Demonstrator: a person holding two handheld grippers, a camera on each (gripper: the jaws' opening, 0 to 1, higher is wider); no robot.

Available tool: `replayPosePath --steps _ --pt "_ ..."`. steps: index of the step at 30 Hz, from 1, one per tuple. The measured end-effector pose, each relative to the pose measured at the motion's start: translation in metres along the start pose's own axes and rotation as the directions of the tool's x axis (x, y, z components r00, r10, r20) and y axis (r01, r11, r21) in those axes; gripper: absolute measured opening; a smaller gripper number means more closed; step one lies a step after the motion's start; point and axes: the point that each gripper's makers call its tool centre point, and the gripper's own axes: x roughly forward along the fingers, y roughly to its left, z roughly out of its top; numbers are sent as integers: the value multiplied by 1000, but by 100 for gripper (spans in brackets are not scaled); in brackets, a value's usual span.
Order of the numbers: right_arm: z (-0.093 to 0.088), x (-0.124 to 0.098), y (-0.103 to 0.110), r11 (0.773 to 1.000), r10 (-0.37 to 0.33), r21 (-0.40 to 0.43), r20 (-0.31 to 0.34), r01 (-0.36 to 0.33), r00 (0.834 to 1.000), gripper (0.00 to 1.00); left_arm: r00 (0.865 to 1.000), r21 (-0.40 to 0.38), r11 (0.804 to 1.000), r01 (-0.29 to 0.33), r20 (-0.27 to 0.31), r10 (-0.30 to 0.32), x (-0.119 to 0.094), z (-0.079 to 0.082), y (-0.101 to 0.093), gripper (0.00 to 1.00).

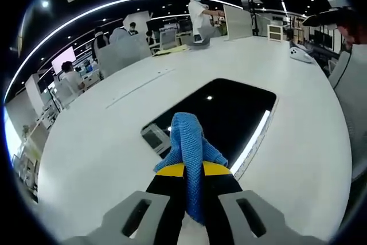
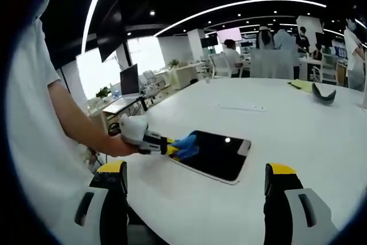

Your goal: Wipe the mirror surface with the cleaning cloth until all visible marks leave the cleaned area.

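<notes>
Left gripper (image 1: 188, 171), jaws clamped on the blue cloth (image 1: 188, 142), sits at the mirror's (image 1: 229, 113) near edge, glass running toward frame centre-right; right gripper (image 2: 195, 185), jaws apart, holds well back over the table (image 2: 298, 124).

Blue cloth (image 2: 186, 146) on dark mirror (image 2: 218, 154)

left gripper (image 1: 186, 167): black jaws – yellow tips, grey slotted housings at 6 o'clock
right gripper (image 2: 195, 176): same black, yellow-capped jaws – grey housings
sleeve (image 2: 31, 84): white, short, at 9 o'clock
</notes>
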Motion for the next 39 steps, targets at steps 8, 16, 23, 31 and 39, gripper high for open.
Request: replayPosePath --steps 8,16,23,31,39 --pt "-2 0 3 1000 8 -3 -5 -8 1000 100 1000 -5 1000 -4 1 4 -6 -3 -3 7" --pt "-1 1 6 1000 22 -9 -2 -22 1000 100 1000 -19 1000 -12 -2 12 -14 -8 -8 7" --pt "-1 -1 7 1000 28 -12 4 -27 1000 100 999 -52 998 -34 -5 34 -19 -11 -11 7" --pt "-2 -2 7 999 33 -9 6 -33 999 100 999 -39 999 -33 -19 32 -23 -13 -15 7" --pt "0 0 9 999 42 -12 15 -42 999 100 999 -66 997 -28 -31 26 -29 -19 -21 7"
